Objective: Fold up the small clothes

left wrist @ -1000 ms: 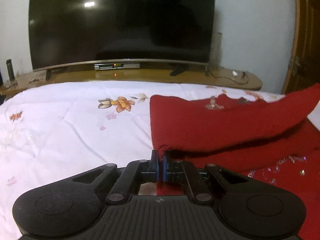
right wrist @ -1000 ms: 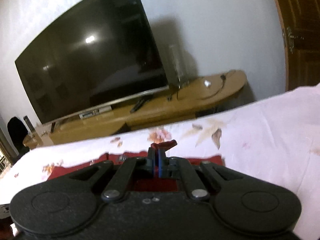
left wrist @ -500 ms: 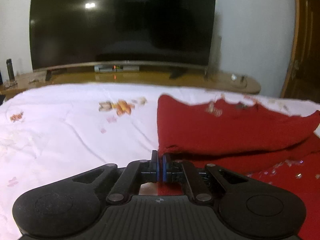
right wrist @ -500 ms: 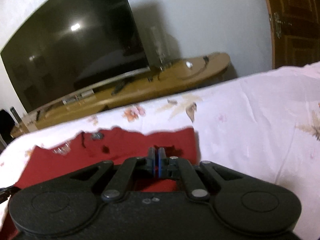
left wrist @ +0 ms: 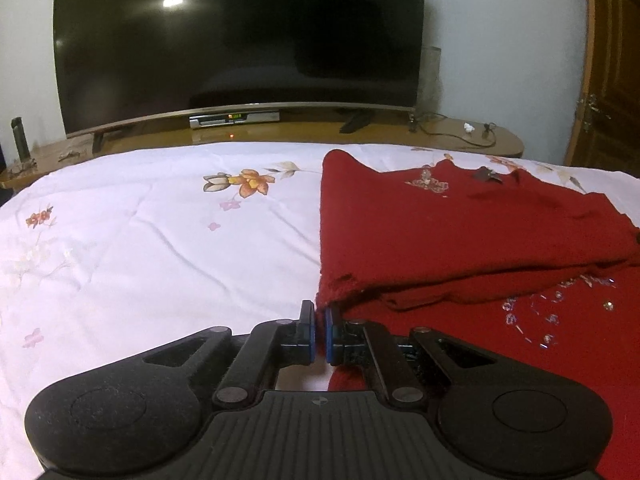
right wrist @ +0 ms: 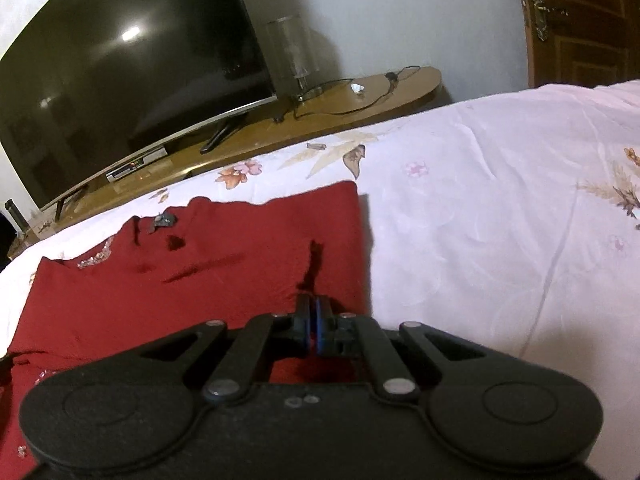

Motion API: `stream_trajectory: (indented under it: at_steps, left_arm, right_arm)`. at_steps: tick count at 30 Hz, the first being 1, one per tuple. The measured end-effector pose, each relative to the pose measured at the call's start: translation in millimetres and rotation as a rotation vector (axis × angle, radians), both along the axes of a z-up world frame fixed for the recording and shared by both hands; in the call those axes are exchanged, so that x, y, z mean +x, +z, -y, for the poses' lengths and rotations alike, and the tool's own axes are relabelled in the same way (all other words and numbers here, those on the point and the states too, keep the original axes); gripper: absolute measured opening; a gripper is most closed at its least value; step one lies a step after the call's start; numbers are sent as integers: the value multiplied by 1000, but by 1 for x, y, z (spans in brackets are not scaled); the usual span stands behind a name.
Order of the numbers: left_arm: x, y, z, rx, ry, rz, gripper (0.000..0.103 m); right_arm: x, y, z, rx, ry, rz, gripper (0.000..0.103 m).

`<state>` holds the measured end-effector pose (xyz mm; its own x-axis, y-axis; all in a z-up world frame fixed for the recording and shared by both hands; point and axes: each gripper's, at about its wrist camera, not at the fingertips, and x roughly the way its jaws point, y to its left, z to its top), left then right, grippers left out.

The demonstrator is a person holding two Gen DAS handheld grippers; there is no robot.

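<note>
A red knitted garment (left wrist: 460,232) with shiny beads lies on the white floral bedsheet (left wrist: 140,248), its far part folded over onto the near part. My left gripper (left wrist: 319,320) is shut on the left corner of the folded layer, low at the sheet. In the right wrist view the same garment (right wrist: 200,272) lies flat, and my right gripper (right wrist: 311,316) is shut on its right edge, pinching up a small ridge of cloth.
A large dark TV (left wrist: 240,40) stands on a wooden stand (left wrist: 460,140) beyond the bed's far edge, with cables and a set-top box. A wooden door (left wrist: 612,60) is at the right. White sheet (right wrist: 500,220) spreads right of the garment.
Both grippers have carried the held edge forward and down. The raised, sagging layer now lies folded flat on the garment. Both stay shut on the cloth.
</note>
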<state>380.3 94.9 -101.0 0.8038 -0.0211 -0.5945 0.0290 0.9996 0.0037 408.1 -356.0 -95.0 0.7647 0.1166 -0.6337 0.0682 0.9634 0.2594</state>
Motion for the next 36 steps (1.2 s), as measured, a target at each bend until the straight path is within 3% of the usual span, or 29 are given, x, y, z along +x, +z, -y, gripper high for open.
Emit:
stream_trajectory:
  at_steps: [4, 7, 10, 14, 15, 16, 18, 21, 23, 26, 29, 33, 36]
  left_arm:
    - [5, 3, 5, -3, -30, -2, 3]
    - [-4, 12, 4, -37, -30, 66, 2]
    - [-9, 7, 4, -34, -28, 41, 2]
    - [-13, 1, 1, -2, -38, 2, 3]
    - [-16, 4, 1, 19, -49, 5, 6]
    - [-20, 8, -1, 42, -59, 13, 18]
    - [-27, 20, -9, 57, -44, 70, 25]
    - [-14, 41, -19, -10, -21, 130, 31]
    - [11, 49, -19, -62, -13, 144, 61]
    - [49, 50, -14, -130, -25, 149, 63]
    - [90, 36, -13, -250, -44, 62, 61]
    - [129, 10, -13, -278, -13, -50, 60]
    - [139, -5, -22, -390, 11, -85, 60]
  right_arm:
    - [2, 6, 1, 4, 1, 11, 4]
    - [-5, 21, 1, 14, -1, 56, 4]
    - [-9, 30, 4, 10, -6, 103, 4]
    - [8, -1, 10, -18, -27, -24, 5]
    - [8, -5, 11, -19, -12, -36, 5]
    - [6, -2, 10, -33, 0, -22, 6]
    - [0, 8, 10, -53, -10, 15, 24]
    - [-5, 21, 16, -54, -14, 78, 24]
    - [-1, 24, 20, -29, -16, 93, 24]
    - [8, 24, 15, -29, -4, 96, 24]
    - [17, 21, 2, -53, 29, 98, 24]
    - [28, 9, -4, -55, 30, 73, 25]
    - [34, -1, -1, -22, 37, 43, 28]
